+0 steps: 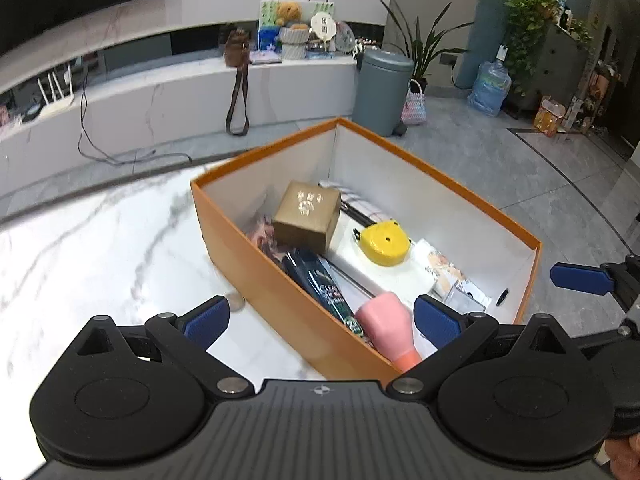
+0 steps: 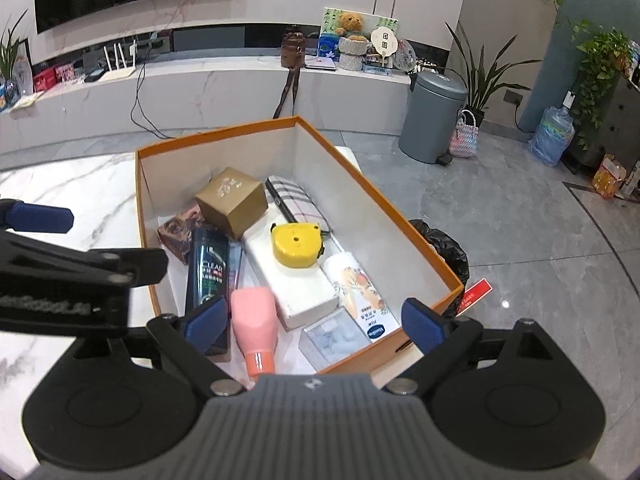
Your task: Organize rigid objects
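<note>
Orange cardboard, white inside: I see one open box (image 2: 416, 240) on the marble table (image 1: 100, 248), both of my grippers poised over its near end. Left gripper (image 1: 322, 318) has its blue pads spread wide, straddling the box's left wall, pinching nothing. Right gripper (image 2: 314, 322) is likewise spread and empty. Inside, left to right, I count one patterned packet (image 2: 176, 234), one dark glossy bottle (image 2: 208, 268), one tan paper cube (image 2: 232, 202), one smooth pink bottle (image 2: 256, 324), one flat white block (image 2: 296, 292) carrying one yellow rounded tape measure (image 2: 296, 246), one plaid case (image 2: 296, 200), one clear plastic case (image 2: 336, 338), one white printed tube (image 2: 360, 292).
</note>
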Tool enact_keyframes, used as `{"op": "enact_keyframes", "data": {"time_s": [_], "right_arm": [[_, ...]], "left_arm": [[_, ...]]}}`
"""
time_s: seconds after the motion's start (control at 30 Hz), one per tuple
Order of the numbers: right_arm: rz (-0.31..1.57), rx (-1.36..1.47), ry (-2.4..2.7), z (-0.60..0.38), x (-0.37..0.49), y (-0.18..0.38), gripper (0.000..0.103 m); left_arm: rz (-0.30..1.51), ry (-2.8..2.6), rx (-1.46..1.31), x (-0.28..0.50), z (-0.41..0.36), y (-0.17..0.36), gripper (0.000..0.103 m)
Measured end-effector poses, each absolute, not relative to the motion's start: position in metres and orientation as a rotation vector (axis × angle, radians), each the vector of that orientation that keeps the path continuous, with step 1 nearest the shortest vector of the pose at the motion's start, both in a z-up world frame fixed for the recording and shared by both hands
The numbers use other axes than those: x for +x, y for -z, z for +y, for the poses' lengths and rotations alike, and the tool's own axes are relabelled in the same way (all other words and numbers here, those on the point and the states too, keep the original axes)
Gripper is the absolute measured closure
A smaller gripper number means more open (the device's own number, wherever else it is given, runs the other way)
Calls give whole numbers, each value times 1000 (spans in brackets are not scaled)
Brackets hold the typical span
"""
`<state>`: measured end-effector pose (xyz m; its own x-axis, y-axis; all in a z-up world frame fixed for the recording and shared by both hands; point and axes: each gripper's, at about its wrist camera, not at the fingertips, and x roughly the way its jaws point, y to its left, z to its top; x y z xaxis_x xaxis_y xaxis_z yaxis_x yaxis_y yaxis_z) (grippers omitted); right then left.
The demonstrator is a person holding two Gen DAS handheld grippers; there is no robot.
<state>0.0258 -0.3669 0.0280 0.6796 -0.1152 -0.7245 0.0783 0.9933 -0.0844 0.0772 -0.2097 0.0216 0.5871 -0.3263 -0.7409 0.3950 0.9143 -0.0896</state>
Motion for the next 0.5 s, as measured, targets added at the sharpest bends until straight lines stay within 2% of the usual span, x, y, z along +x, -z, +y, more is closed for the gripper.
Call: {"op": "enact_keyframes", "data": {"time_s": [0.5], "right_arm": [[835, -56, 143, -369, 21, -23, 10]], "left_arm": [[869, 414, 62, 70, -213, -21, 0]]}}
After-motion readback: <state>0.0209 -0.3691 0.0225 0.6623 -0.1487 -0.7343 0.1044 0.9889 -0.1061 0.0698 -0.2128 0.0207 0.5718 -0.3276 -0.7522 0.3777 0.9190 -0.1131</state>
